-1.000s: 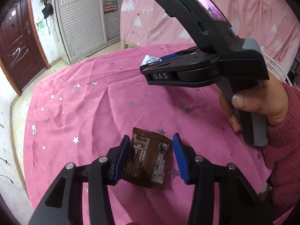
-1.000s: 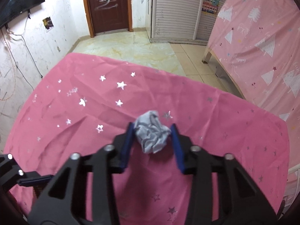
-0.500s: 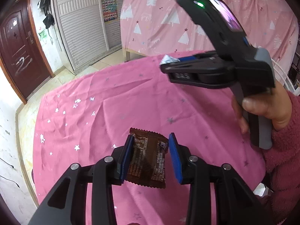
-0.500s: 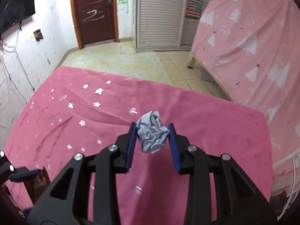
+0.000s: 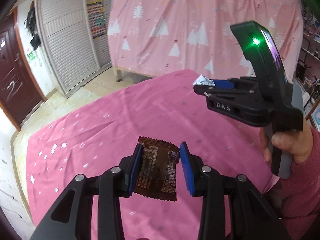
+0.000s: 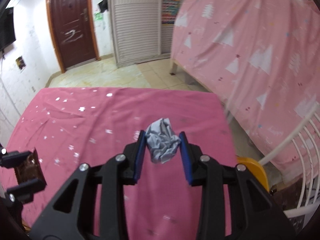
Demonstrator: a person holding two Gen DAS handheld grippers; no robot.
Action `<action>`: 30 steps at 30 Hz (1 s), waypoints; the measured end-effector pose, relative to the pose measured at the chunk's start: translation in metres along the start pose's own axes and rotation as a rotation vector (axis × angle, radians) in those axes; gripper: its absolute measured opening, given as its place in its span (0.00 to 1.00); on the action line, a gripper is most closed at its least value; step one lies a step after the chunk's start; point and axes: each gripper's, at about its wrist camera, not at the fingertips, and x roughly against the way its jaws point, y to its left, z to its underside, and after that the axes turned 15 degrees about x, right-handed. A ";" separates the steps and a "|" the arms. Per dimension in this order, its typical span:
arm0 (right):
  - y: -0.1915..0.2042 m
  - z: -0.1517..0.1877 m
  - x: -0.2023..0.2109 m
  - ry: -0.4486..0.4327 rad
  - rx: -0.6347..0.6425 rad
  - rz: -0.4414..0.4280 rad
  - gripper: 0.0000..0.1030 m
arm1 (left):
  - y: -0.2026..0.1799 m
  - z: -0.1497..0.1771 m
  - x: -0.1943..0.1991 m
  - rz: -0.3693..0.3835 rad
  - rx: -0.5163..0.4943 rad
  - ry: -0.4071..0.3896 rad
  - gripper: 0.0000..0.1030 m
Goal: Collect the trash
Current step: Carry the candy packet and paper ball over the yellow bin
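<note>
My left gripper is shut on a brown snack wrapper and holds it above the pink star-print tablecloth. My right gripper is shut on a crumpled silver-grey foil ball, also lifted off the cloth. In the left wrist view the right gripper is up at the right with the foil at its tip. In the right wrist view the left gripper shows at the lower left edge with the wrapper.
A yellow container stands on the floor past the table's right edge, beside a white metal rack. A pink tree-print sheet hangs behind. A brown door and a white shuttered cabinet lie beyond the tiled floor.
Both grippers have risen and swung right with their trash held. The left jaws have closed tighter on the wrapper. The table's right edge and the yellow container have come into view.
</note>
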 end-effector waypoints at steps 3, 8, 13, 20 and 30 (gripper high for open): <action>-0.025 0.015 0.007 0.001 -0.033 0.029 0.31 | -0.022 -0.006 -0.003 0.023 -0.023 -0.002 0.32; -0.056 0.038 0.014 0.003 -0.089 0.060 0.31 | -0.062 -0.017 -0.019 0.068 -0.046 0.019 0.31; -0.085 0.061 0.020 0.006 -0.145 0.091 0.31 | -0.095 -0.027 -0.032 0.101 -0.065 0.036 0.31; -0.120 0.097 0.025 0.023 -0.216 0.125 0.31 | -0.139 -0.040 -0.050 0.144 -0.096 0.067 0.31; -0.156 0.141 0.018 0.060 -0.307 0.120 0.31 | -0.197 -0.056 -0.089 0.160 -0.098 0.101 0.32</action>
